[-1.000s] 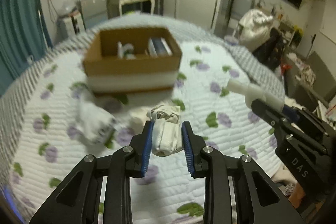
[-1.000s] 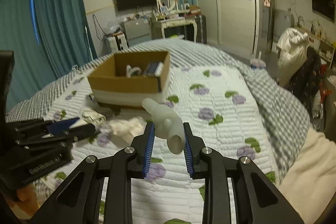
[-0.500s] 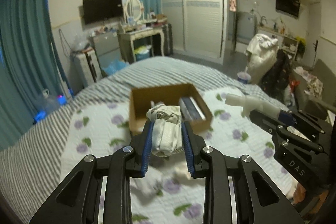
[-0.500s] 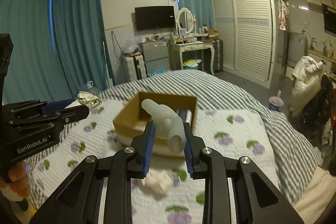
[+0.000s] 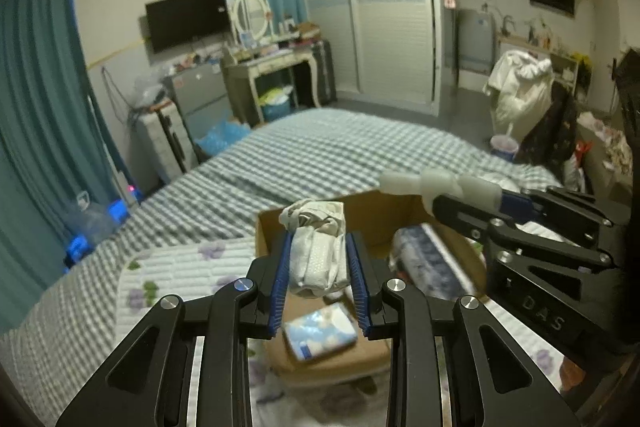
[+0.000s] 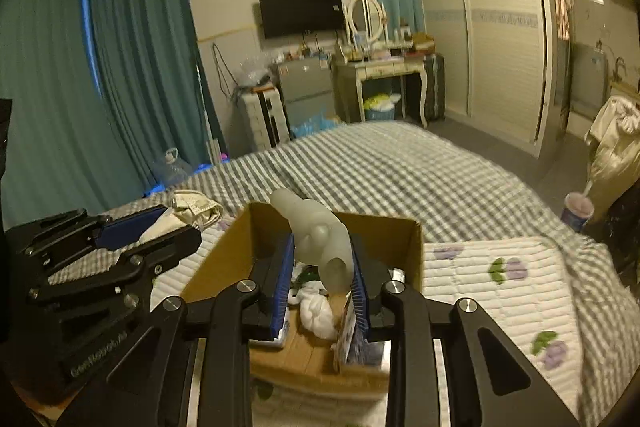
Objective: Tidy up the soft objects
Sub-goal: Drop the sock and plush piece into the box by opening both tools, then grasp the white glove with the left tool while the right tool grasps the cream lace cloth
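Cardboard box (image 6: 404, 247) with tissue packs below left tool (image 5: 319, 281) clenching cloth (image 5: 318, 251), right tool (image 6: 320, 281) clenching toy (image 6: 320, 239).

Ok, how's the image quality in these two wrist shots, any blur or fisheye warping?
Left wrist view: the left gripper and its cloth bundle are sharp, the cardboard box and the items inside it are smeared. Right wrist view: the translucent toy is crisp, the striped blanket soft. Both: dim, bluish light, dark rounded corners, wardrobe lines bowed.
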Available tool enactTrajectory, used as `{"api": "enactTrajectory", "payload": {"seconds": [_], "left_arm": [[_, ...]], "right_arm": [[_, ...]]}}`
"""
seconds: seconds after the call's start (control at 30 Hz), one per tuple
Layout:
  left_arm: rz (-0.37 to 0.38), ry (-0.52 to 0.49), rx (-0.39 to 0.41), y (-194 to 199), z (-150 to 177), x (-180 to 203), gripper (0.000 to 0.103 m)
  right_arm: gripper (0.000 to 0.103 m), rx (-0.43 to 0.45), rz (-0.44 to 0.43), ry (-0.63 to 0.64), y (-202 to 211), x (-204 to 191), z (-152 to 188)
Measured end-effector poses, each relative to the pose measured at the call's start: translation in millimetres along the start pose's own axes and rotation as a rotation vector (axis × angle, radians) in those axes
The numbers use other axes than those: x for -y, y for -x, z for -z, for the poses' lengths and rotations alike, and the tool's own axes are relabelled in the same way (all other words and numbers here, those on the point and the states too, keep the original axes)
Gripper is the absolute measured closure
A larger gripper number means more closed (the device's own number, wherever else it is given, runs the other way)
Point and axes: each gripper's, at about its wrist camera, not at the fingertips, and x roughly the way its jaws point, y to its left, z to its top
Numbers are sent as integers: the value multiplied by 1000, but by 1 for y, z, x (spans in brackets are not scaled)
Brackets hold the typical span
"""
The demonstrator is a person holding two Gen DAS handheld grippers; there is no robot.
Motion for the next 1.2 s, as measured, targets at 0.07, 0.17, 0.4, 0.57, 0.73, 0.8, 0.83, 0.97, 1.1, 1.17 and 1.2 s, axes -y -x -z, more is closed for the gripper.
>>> {"api": "enactTrajectory", "payload": {"seconds": [0.07, 0.17, 0.4, 0.57, 0.73, 0.8, 0.83, 0.97, 1.1, 1.17, 1.2], "left_arm": [[5, -9, -20, -21, 5, -3, 76], [6, -27, -36, -40, 12, -4, 76], [-33, -52, -64, -48, 17, 1, 24], [-61, -43, -11, -7, 9, -1, 24], [-97, -6, 90, 79, -14, -5, 24], [-112, 0, 140, 116, -20, -7, 23], [-118, 4, 162, 133, -22, -7, 23], [-143, 36, 254, 206, -25, -9, 5], [-152, 48, 304, 262, -17, -9, 4], [-158, 58, 320, 275, -11, -8, 4], [-152, 67, 332, 282, -7, -8, 4]], "right_arm": [[77, -33, -6, -15, -27, 6, 2], [77, -64, -14, -34, -55, 15, 8], [53, -71, -31, -78, -69, 25, 14], [44, -13, -14, -99, -25, 27, -1], [37, 77, 12, -63, 62, 12, -29], [35, 112, 25, -45, 100, 5, -39], [34, 126, 32, -37, 116, 2, -42], [16, 197, 33, -12, 193, -11, -49], [7, 235, 21, 30, 250, -28, -42], [1, 249, 31, 52, 274, -35, -35], [0, 255, 38, 62, 284, -39, -29]]}}
